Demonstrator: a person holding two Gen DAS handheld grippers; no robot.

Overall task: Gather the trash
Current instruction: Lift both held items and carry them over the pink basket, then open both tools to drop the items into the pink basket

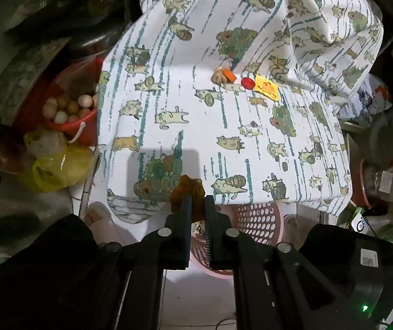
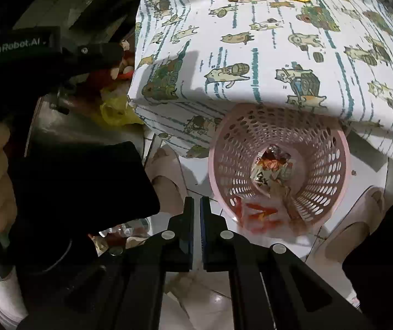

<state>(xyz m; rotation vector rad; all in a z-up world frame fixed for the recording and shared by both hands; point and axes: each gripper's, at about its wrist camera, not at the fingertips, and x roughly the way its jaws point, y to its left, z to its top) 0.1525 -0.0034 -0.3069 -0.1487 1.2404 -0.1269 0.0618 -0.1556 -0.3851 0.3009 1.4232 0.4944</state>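
On the far left a red bucket point(image 1: 69, 121) of eggs stands on the floor beside a yellow plastic bag point(image 1: 58, 170). The left hand-held gripper point(image 1: 196, 200) has its fingers pinched on a crumpled brown scrap point(image 1: 186, 192) at the near edge of the surface point(image 1: 196, 126), which is draped in a cat-print cloth. Farther back on the cloth lie a tan lump point(image 1: 218, 77) touching an orange piece point(image 1: 230, 74), then a red cap point(image 1: 248, 82) and a yellow packet point(image 1: 266, 88). The pink perforated basket point(image 2: 331, 148) sits on the floor, partly under the surface's edge, with wrappers point(image 2: 272, 170) at its bottom. The right hand-held gripper point(image 2: 196, 206) hovers just left of the basket, fingers almost together and holding nothing
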